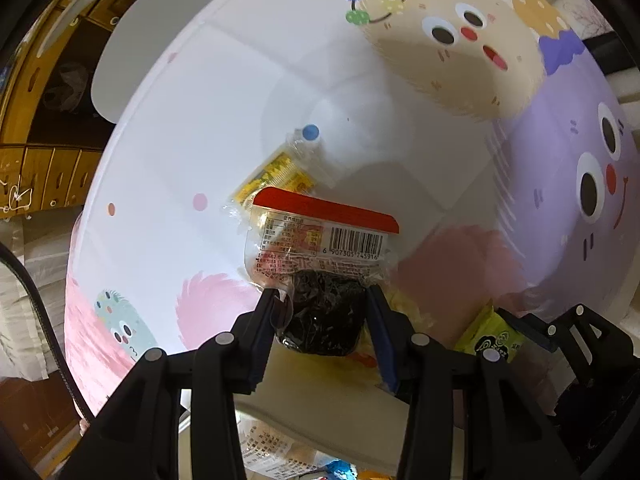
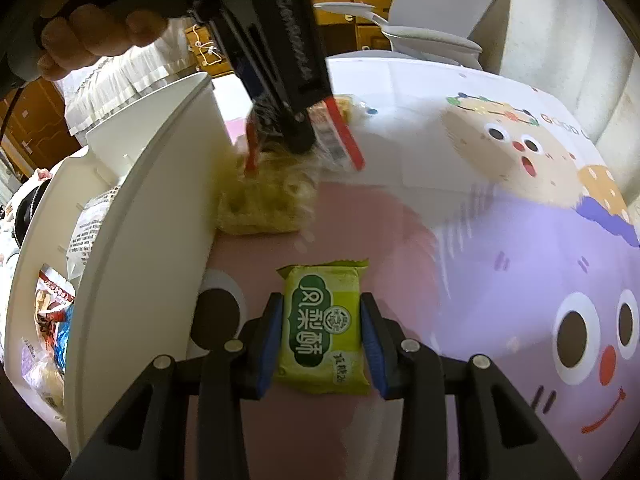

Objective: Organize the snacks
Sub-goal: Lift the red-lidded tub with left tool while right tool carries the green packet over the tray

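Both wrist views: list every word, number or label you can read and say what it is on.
"6 907305 745916": under the barcode on the red-topped clear packet held by the left gripper.
"凤梨酥": green snack packet between the fingers of the right gripper.
"GOOD": tablecloth, cut off at the edge.
The nutrition table on the clear packet, the yellow packet print and the small characters at the green packet's corner are too small to read.

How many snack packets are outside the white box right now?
4, more may be hidden: dark snack packet in the left gripper; green packet between the right gripper fingers; yellow packet lying farther out; pale noodle-like pack against the white box.
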